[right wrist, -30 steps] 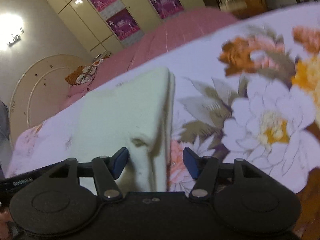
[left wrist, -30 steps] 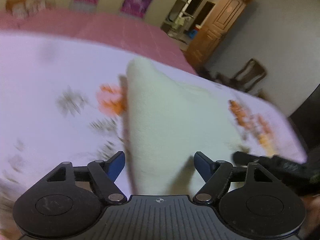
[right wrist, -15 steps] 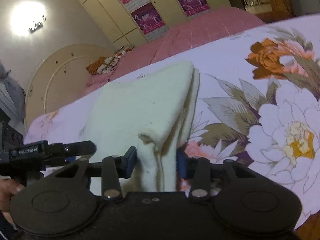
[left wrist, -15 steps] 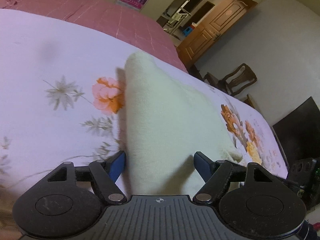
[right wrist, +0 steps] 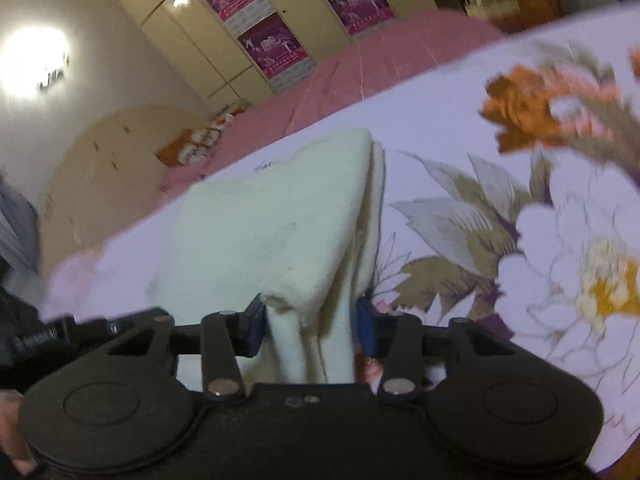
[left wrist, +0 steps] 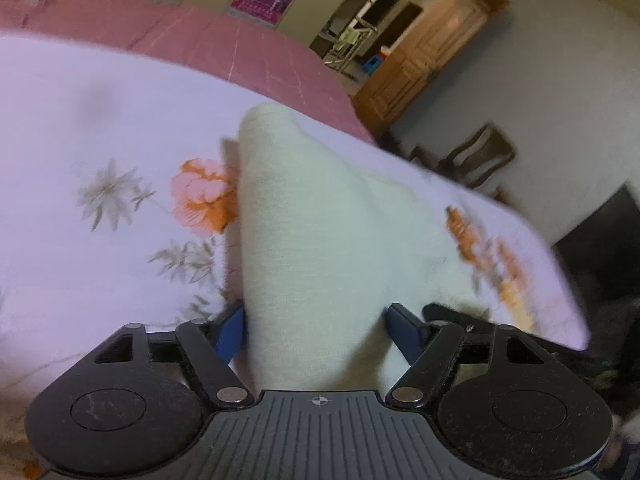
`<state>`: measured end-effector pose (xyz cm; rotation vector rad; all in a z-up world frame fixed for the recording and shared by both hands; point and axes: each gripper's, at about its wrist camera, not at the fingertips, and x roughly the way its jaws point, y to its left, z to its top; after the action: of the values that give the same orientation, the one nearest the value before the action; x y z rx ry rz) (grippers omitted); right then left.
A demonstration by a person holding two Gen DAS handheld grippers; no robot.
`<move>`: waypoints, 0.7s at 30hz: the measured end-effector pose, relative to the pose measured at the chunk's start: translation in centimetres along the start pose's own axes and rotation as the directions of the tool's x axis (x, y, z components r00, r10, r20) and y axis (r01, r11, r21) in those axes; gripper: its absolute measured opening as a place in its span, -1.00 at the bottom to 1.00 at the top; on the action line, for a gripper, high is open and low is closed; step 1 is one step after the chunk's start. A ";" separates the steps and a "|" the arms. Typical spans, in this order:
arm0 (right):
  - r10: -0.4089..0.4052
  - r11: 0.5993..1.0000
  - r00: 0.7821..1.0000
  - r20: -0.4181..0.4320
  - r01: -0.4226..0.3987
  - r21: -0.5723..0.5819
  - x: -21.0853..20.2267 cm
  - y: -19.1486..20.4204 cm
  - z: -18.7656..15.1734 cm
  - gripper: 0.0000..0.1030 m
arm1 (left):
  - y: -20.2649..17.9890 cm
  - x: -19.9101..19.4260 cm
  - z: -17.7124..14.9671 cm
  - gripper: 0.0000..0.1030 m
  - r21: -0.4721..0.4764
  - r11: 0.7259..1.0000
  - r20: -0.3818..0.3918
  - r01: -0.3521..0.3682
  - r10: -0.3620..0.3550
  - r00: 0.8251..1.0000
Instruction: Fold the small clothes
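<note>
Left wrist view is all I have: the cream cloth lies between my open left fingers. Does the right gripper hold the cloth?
Observer: Yes. The right gripper is closed on a bunched corner of the cream cloth; fabric fills the gap between its pads.
Operator: Is it one layer on that side?
Observer: No. Along its right edge a second layer shows just under the top one, so it is folded there.
Operator: What lies beside that edge?
Observer: The bedsheet, with a large white flower printed on it.

The cream knit garment [left wrist: 320, 240] lies folded on the floral bedsheet [left wrist: 100, 140]. Its layered edges show at one side, and its near end is lifted.
</note>
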<state>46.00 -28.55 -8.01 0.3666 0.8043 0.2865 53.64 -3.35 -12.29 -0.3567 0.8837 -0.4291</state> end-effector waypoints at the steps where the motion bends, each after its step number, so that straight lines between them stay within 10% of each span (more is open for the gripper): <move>1: -0.026 0.999 1.000 0.007 0.026 -0.039 0.0 0.8 -0.1 -0.22 | -0.7 0.0 0.1 0.05 0.033 0.999 0.000 -0.020 0.020 1.000; 8: -0.158 0.970 0.986 0.054 0.166 -0.177 -0.4 4.4 -0.7 -0.43 | -6.5 -0.8 -0.1 -0.34 0.279 0.936 0.104 -0.216 0.194 0.975; 21: -0.161 0.944 0.979 0.128 0.191 -0.270 -4.1 8.2 0.2 -0.45 | -8.2 -7.9 1.2 -0.42 0.330 0.909 0.198 -0.255 0.198 0.960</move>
<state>42.50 -22.80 -1.74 0.0408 0.6766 0.2080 48.44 -6.29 -2.54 0.0444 0.6642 -0.3287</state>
